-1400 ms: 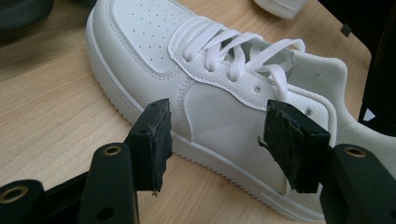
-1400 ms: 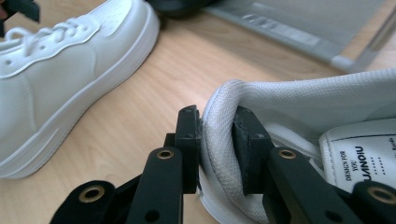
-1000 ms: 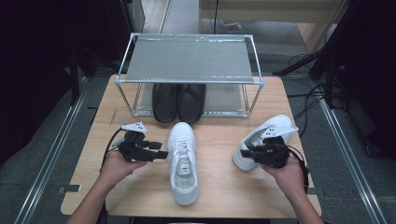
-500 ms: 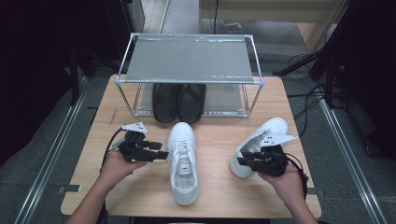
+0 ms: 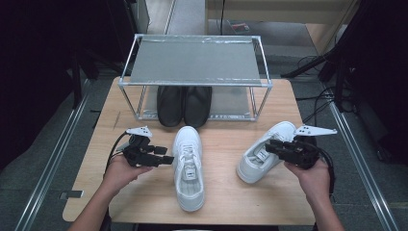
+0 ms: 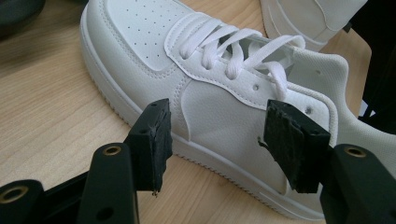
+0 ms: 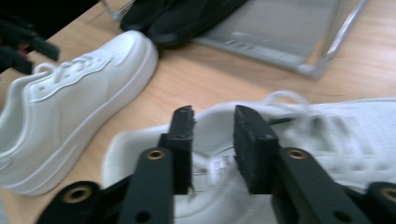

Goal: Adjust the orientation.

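On the left, my left gripper (image 5: 166, 159) sits low over the wooden table (image 5: 226, 202), its jaws spread wide and pointing at the side of the middle white sneaker (image 5: 189, 166). In the left gripper view the two pads (image 6: 156, 140) stand clear of that shoe's flank; nothing is between them, and I cannot tell whether a tip grazes the leather. This sneaker lies flat on its sole in the table's centre, toe toward the metal shoe rack (image 5: 195, 60), just short of the pair of black shoes (image 5: 184, 105) parked under the rack's shelf.

Further right, the second white sneaker (image 5: 263, 153) lies angled, heel toward me, toe toward the rack's right leg. My right gripper (image 5: 268, 146) is at its collar. Its jaws stand fairly narrow and have just been closing; the right gripper view is blurred, with the pads (image 7: 252, 144) over the shoe's opening (image 7: 212, 172), and I cannot tell whether they pinch anything.
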### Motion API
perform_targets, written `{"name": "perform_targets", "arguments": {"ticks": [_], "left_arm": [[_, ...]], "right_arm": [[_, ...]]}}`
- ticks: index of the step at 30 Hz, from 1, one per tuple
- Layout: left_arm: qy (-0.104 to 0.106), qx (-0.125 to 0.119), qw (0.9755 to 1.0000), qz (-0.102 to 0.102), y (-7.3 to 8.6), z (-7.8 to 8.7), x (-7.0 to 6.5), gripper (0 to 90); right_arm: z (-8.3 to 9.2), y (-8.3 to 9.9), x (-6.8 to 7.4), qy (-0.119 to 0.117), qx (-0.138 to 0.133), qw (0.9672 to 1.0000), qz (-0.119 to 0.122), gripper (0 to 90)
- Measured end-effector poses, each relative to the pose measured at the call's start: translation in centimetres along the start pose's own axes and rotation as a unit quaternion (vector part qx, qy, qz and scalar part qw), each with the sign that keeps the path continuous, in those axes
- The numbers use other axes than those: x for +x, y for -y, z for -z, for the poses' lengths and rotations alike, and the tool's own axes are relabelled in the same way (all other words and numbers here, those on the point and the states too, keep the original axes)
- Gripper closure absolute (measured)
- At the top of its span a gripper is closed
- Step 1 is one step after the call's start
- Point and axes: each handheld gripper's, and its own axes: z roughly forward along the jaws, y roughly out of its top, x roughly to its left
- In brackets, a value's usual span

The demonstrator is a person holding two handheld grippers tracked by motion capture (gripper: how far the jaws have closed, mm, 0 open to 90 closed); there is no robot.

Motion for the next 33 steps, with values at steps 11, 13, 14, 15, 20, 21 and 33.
{"name": "perform_targets", "arguments": {"ticks": [11,13,14,15,20,21,33], "left_arm": [[0.0,0.0,1.0,0.0,0.0,0.0,0.1,42.3],[0.0,-0.001,1.0,0.001,0.0,0.0,0.1,42.3],[0.001,-0.001,1.0,0.001,0.0,0.0,0.2,42.4],[0.001,-0.001,1.0,0.001,0.0,0.0,0.2,42.4],[0.0,0.001,1.0,0.0,0.0,-0.1,0.1,42.4],[0.001,0.001,1.0,0.002,0.0,-0.1,0.1,42.3],[0.002,0.003,1.0,0.003,-0.1,-0.3,0.2,42.3]], "right_arm": [[-1.6,-0.8,-5.0,0.063,0.006,0.9968,-0.049,90.0],[-2.3,-0.8,-5.4,0.071,0.016,0.9962,-0.048,90.0],[-2.6,-0.8,-5.4,0.07,0.021,0.9962,-0.048,90.0],[-2.9,-0.8,-5.4,0.073,0.024,0.9959,-0.047,90.0],[-3.3,-0.8,-5.4,0.067,0.024,0.9965,-0.043,90.0],[-3.4,-0.8,-5.5,0.062,0.025,0.9968,-0.045,90.0],[-4.7,-1.1,-4.3,0.028,0.031,0.9986,-0.033,90.0]]}}
